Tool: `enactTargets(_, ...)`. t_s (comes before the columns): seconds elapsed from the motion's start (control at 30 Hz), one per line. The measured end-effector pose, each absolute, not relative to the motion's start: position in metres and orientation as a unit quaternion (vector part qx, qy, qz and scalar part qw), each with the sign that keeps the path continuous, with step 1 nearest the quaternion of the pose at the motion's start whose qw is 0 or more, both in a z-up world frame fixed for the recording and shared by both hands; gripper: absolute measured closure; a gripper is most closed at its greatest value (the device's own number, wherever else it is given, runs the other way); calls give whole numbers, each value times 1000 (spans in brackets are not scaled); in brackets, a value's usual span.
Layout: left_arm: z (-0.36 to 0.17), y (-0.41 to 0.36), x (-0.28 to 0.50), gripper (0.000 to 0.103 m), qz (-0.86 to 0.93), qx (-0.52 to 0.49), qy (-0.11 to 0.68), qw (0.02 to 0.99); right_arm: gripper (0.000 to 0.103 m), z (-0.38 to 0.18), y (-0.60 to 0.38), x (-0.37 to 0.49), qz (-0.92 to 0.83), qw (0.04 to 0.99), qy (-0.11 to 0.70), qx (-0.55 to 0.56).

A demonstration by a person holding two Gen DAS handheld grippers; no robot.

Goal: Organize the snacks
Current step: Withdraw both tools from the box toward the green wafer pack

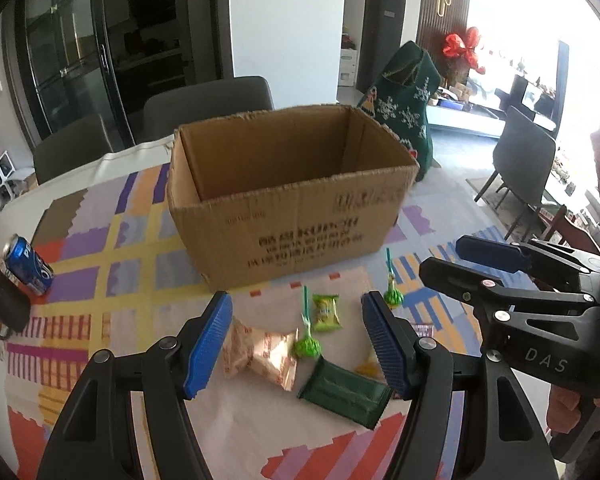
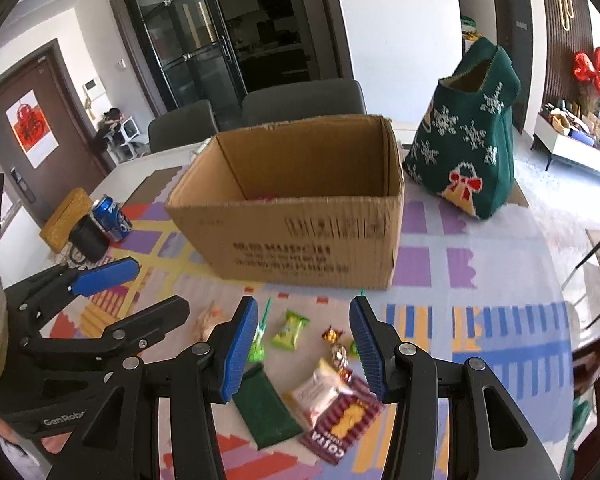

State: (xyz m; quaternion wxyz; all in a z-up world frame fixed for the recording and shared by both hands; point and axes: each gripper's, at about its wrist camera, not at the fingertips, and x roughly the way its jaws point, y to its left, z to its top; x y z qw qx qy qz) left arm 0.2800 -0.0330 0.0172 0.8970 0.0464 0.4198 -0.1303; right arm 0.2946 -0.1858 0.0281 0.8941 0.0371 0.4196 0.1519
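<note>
An open cardboard box (image 1: 284,216) stands mid-table, also in the right wrist view (image 2: 300,236). Loose snacks lie in front of it. In the left wrist view: a pale orange-print packet (image 1: 260,354), a green lollipop (image 1: 308,346), a small green packet (image 1: 327,312), a second lollipop (image 1: 393,296), a dark green pack (image 1: 346,394). In the right wrist view: a maroon Costa pack (image 2: 342,428), a pale packet (image 2: 320,390), gold-wrapped candies (image 2: 337,346), the dark green pack (image 2: 264,412). My left gripper (image 1: 298,344) is open above them, empty. My right gripper (image 2: 304,350) is open, empty.
A Pepsi can (image 1: 28,264) and a black mug (image 1: 6,304) sit at the table's left. A green knitted Christmas bag (image 2: 466,140) stands right of the box. A yellow woven box (image 2: 64,218) sits behind the mug. Grey chairs (image 1: 208,104) stand behind the table.
</note>
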Motion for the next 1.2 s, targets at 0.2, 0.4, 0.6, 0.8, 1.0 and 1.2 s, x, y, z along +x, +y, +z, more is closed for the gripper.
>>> enactTargets(0.2,-1,-33,267,36,-137,56,423,894,54,12,-186,275,135,895,424,35)
enactTargets(0.4,-22,-33,256,36,-149,70,428,889,54,-9,-189,266,130,886,444,45)
enactTargets(0.6,-38,-30,254,37,-177,67,434,881,54,-29,-189,257,125,877,462,53)
enactTargets(0.8,-55,-27,260,43,-198,65,448,869,54,-47,-188,253,117,867,481,60)
enactTargets(1.0,-73,-29,272,55,-208,59,470,856,54,-60,-183,254,119,861,491,62)
enactTargets(1.2,-83,-32,283,62,-215,61,478,849,54,-67,-182,258,125,857,494,75)
